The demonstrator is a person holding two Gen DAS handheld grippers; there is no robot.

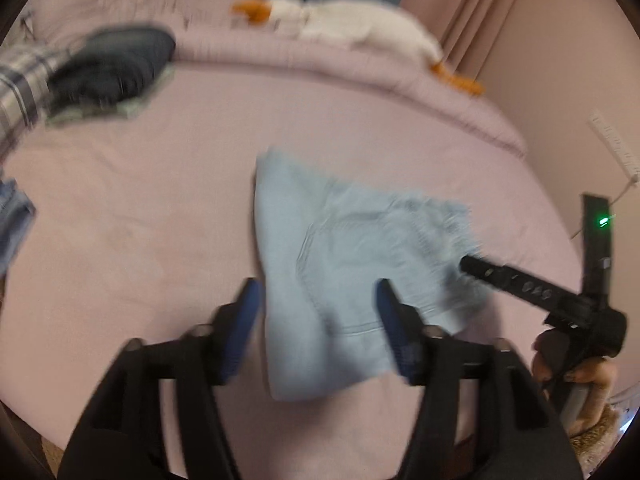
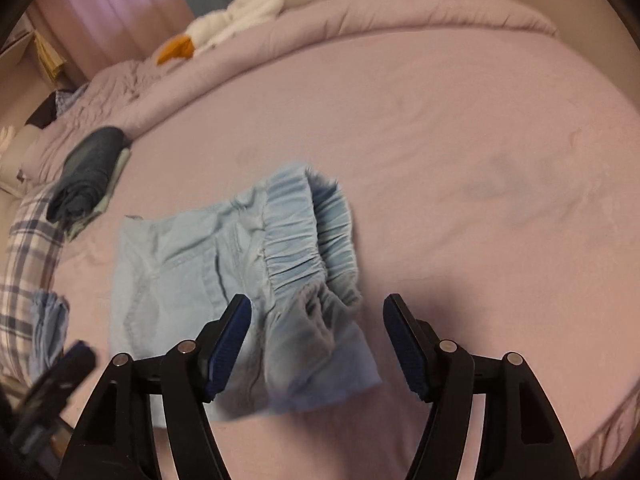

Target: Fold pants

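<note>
Light blue pants (image 1: 344, 264) lie folded into a small bundle on the pink bed sheet (image 1: 140, 200). In the right wrist view the pants (image 2: 224, 276) show their gathered elastic waistband (image 2: 312, 236) on top. My left gripper (image 1: 318, 300) is open, its blue pads on either side of the bundle's near part, holding nothing. My right gripper (image 2: 318, 320) is open above the bundle's near right corner. It also shows from the side in the left wrist view (image 1: 520, 288), at the pants' right edge.
A dark folded garment (image 1: 108, 64) sits on a pale one at the far left, beside plaid fabric (image 1: 20, 80). A white plush goose (image 1: 352, 24) with orange beak and feet lies on the rolled pink duvet (image 1: 400, 80) at the back. Another blue garment (image 1: 12, 216) lies at the left edge.
</note>
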